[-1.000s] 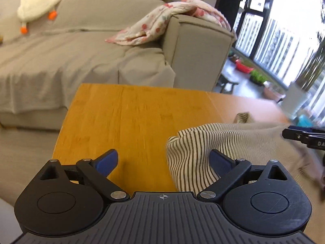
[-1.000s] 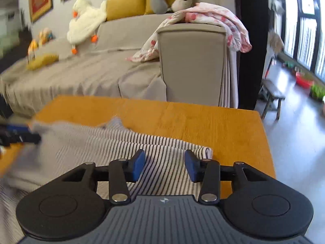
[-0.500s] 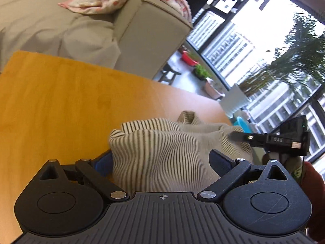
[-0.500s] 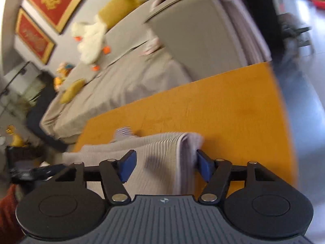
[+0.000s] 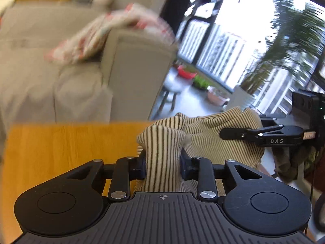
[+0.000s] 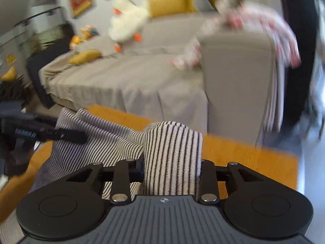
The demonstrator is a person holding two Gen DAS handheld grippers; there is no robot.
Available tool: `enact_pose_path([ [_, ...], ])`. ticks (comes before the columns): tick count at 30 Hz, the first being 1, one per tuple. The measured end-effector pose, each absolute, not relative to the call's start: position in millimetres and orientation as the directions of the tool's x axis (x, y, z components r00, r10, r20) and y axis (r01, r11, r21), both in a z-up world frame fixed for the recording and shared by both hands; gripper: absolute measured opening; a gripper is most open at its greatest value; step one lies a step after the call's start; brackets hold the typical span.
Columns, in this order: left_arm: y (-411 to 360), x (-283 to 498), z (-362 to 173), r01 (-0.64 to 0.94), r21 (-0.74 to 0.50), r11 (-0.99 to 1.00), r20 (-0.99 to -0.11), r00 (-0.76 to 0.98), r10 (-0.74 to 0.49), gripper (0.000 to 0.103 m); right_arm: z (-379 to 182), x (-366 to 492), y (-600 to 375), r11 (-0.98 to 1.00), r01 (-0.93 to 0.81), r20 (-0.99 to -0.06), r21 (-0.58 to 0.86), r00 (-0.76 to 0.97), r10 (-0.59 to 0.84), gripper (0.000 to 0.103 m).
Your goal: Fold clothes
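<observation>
A cream garment with thin dark stripes (image 5: 205, 140) is lifted off the orange wooden table (image 5: 61, 148). My left gripper (image 5: 163, 165) is shut on a bunched fold of it. My right gripper (image 6: 172, 165) is shut on another bunched fold (image 6: 172, 152). The cloth hangs between the two. The right gripper shows in the left wrist view (image 5: 262, 135) at the right, and the left gripper shows in the right wrist view (image 6: 46, 134) at the left. Both views are blurred by motion.
A grey sofa (image 6: 142, 77) stands behind the table, with a flowered blanket (image 5: 113, 30) over its armrest, a white plush duck (image 6: 127, 25) and yellow cushions (image 6: 170, 1). Windows, potted plants (image 5: 284, 46) and a small stool (image 5: 172, 89) lie to the right.
Both grippers have closed on the striped garment and raised it off the table. Half a second ago the jaws were open around its folded edges.
</observation>
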State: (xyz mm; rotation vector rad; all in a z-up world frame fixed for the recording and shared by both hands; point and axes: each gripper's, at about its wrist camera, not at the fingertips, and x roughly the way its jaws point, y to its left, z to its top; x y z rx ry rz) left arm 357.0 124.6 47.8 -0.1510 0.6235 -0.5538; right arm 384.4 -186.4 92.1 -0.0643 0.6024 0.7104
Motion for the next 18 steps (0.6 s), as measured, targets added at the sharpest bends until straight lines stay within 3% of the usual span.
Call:
enact_pose_path([
  [5,121.9,280.7,75.4,0.529,-0.164,0.833,-0.467,0.702,-0.538,0.034,126.4,324.2,-193.9,0.724,-0.690,-0.461,0.001,0.642,0.612,0.033],
  [9,119.4,227.5,69.7,0.533,-0.136,0.835,-0.488,0.697,-0.524,0.037,126.1,254.3,-192.5,0.686,-0.712,-0.492,-0.149,0.655,0.573,0.035],
  [14,115.3,177.0,47.8,0.505,-0.129,0.854,-0.540,0.686,-0.487,0.039,101.2,190.2,-181.7,0.658,-0.720,-0.557,-0.220,0.646,0.521,0.036],
  [18,117.0,146.4,30.5,0.476,-0.142,0.868,-0.585,0.667,-0.462,0.048,78.7,147.1,-184.4,0.660,-0.705,-0.590,-0.259,0.657,0.470,0.039],
])
